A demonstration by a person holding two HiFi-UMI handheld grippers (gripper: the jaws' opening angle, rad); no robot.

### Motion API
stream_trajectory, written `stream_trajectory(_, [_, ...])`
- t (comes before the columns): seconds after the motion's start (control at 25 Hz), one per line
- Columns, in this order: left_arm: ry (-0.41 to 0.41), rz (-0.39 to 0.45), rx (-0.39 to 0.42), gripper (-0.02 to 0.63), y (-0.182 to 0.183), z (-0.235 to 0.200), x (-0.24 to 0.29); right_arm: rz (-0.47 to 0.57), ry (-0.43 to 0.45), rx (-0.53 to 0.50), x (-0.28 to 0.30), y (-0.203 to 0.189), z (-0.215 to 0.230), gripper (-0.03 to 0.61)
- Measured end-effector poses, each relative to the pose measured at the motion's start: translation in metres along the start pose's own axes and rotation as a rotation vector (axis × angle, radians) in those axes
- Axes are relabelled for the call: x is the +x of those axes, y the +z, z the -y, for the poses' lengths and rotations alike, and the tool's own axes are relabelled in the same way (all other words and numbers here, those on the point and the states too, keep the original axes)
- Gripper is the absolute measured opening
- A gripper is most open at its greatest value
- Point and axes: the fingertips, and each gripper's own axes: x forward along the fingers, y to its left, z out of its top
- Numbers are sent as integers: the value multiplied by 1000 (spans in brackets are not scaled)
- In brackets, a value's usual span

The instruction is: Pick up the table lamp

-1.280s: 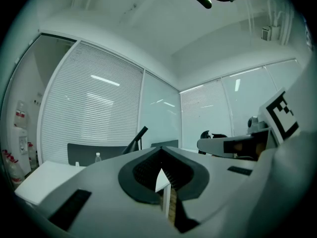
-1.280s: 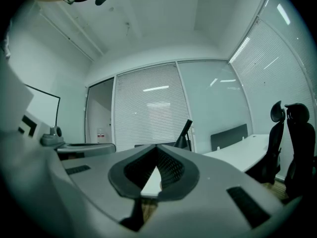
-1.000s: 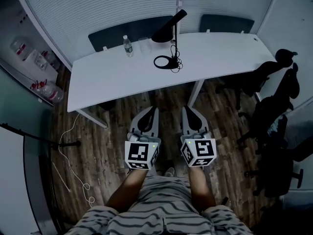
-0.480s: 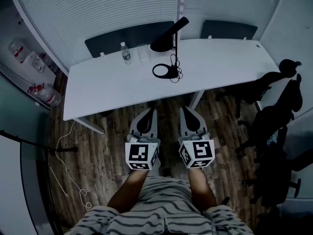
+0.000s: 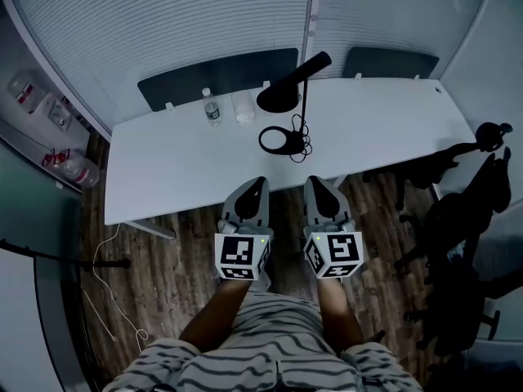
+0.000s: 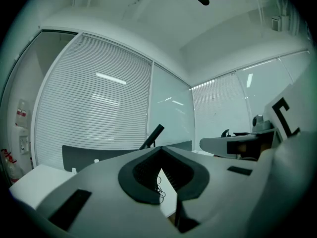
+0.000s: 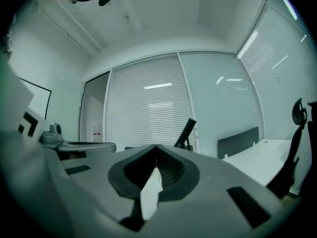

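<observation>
1. Lamp placement: the black table lamp stands on the white surface in the upper middle of the head view. Its ring-shaped base lies flat and its thin stem is upright. Its slanted arm climbs toward the upper right, and the dark shade hangs at the arm's lower end, above the base in the frame.
2. A coiled black cord lies against the right side of the ring base.
3. Below the lamp, in the lower middle of the frame, the left gripper points up the picture toward the surface. Its jaws are pressed together at the tips with nothing between them.
4. Just right of it, the right gripper points the same way, its jaws likewise closed on nothing.
5. Both sets of tips reach the near edge of the surface in the picture. Neither touches the lamp, which stands apart from them farther up the frame.
6. In the left gripper view the lamp's slanted arm shows above the joined tips. In the right gripper view it rises just right of them.
7. A clear bottle and a glass stand side by side left of the lamp.
8. Two dark panels stand behind the surface, black office chairs crowd the right edge, and a white cable trails over the wooden floor at lower left.
</observation>
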Motion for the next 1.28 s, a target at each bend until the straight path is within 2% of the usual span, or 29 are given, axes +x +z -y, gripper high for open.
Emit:
stream_trajectory(0.44, [-67,0,8,6,14,-55,85,3,-57,9,97,6,21,12])
stream_trajectory(0.68, [-103,-17,7,6,8,-77,122,-6,-92,10,135,1,31,12])
stream_trajectory(0.88, [-125,-35,-14,6,0,-95,140,-30,-125,7,150,-8,32,12])
stream_trajectory(1.12, [-148,-54,-52,6,-11,-92,157,-50,-150,8,160,-14,48,12])
stream_trajectory(1.28, [-156,-59,-49,6,-15,-94,167,-57,-164,13,170,-19,56,12])
